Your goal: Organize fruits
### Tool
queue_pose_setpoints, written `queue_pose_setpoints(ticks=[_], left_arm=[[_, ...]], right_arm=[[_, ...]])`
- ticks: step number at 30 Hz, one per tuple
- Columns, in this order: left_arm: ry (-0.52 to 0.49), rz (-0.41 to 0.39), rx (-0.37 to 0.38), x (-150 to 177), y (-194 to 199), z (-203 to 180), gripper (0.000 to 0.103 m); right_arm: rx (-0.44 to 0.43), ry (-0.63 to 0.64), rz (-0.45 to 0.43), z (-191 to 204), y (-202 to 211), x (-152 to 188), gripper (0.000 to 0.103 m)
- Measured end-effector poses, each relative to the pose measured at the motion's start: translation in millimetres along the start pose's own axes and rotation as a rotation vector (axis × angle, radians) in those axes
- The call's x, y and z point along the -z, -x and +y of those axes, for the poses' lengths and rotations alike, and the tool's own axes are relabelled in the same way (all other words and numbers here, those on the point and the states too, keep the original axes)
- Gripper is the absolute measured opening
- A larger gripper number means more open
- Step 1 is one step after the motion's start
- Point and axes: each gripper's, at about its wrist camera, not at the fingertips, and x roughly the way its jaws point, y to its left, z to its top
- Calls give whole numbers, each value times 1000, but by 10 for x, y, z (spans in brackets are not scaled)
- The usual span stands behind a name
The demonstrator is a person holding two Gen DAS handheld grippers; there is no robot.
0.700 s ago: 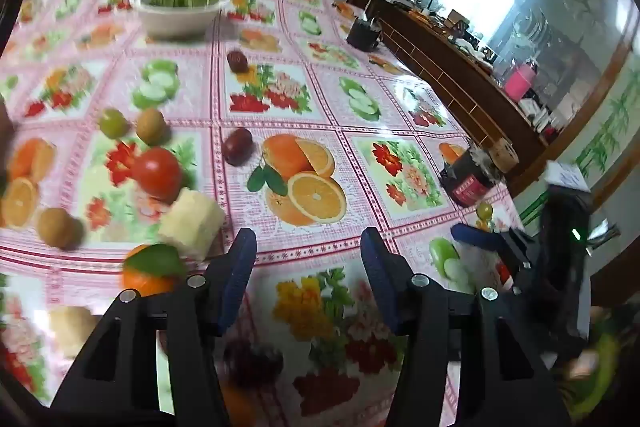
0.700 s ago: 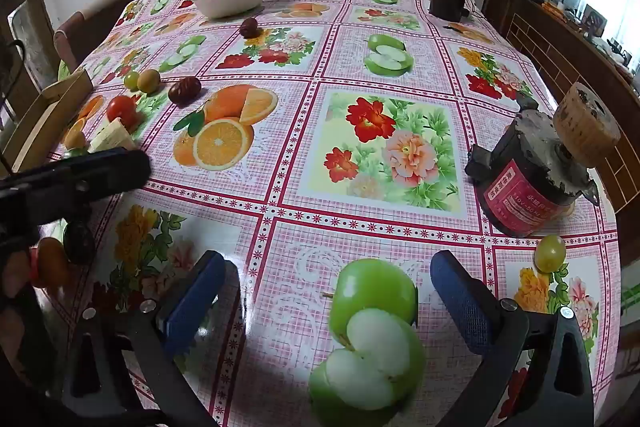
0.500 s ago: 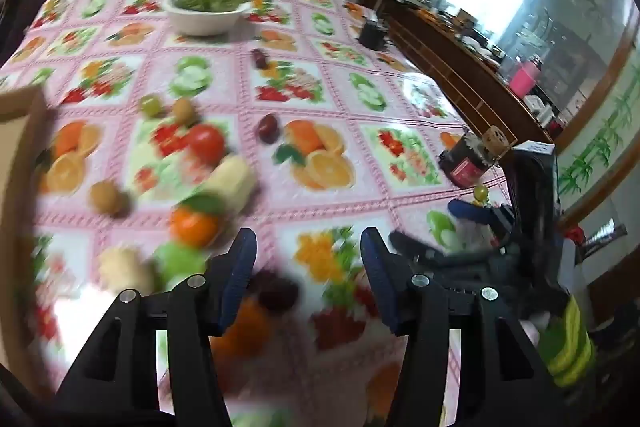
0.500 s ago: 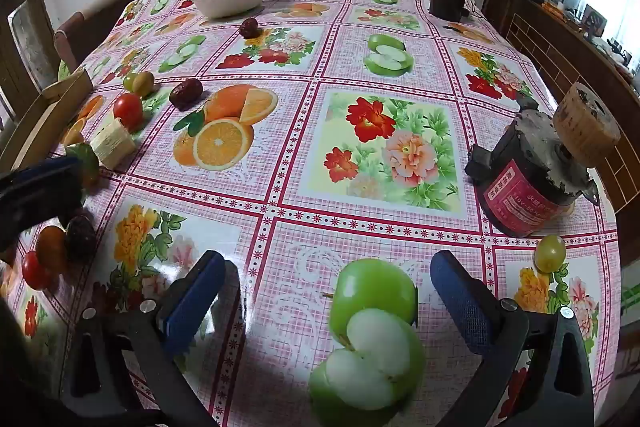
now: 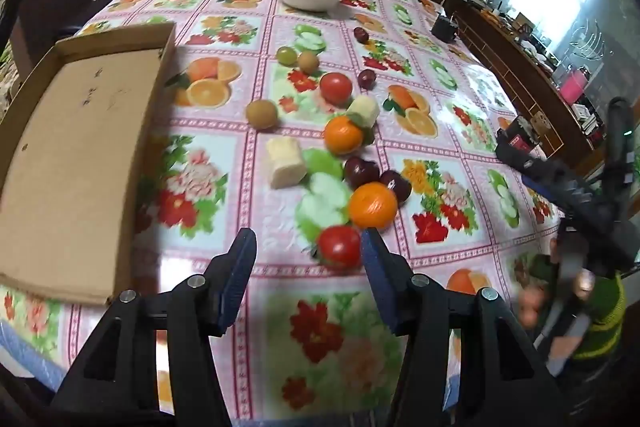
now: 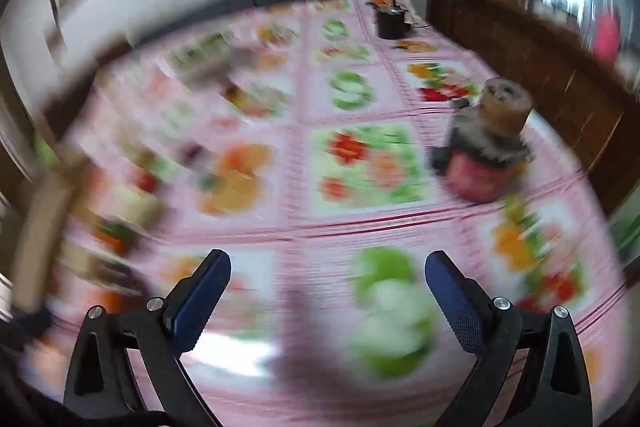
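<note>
At the far left of the left wrist view a shallow cardboard tray (image 5: 76, 147) lies on the surface (image 5: 224, 223), with nothing visible in it, so by my reading the sorting has not begun and every fruit is left to move. To its right the fruits sit loose on the flowered cloth: a brown round fruit (image 5: 261, 113), a pale cut chunk (image 5: 285, 163), a tomato (image 5: 336, 87), a leafy orange (image 5: 343, 135), dark plums (image 5: 361, 172), a second orange (image 5: 373, 205), and a near tomato (image 5: 339, 247). The left tongs (image 5: 308, 273) stand open and empty, the near tomato just beyond the inner tip of one finger. Further right, the right wrist view is heavily blurred; the right tongs (image 6: 328, 287) are open, holding nothing, above the surface, with a red-labelled jar (image 6: 480, 163) off to their right.
</note>
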Motion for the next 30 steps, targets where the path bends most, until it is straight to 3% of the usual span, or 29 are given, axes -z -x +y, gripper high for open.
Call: queue_pose_setpoints(ticks=[6, 8, 12, 17, 30], left_arm=[[14, 4, -30, 88, 84, 98, 53], [19, 3, -44, 108, 115, 121, 53], [23, -4, -74, 152, 178, 164, 53], [15, -6, -60, 218, 212, 170, 53], [-8, 14, -27, 357, 204, 23, 53]], right_arm=[[42, 107, -34, 625, 252, 99, 99], [72, 149, -15, 774, 240, 132, 99], [52, 192, 35, 974, 223, 267, 99], [31, 202, 39, 1055, 286, 409, 99], [143, 226, 24, 1016, 311, 546, 99]])
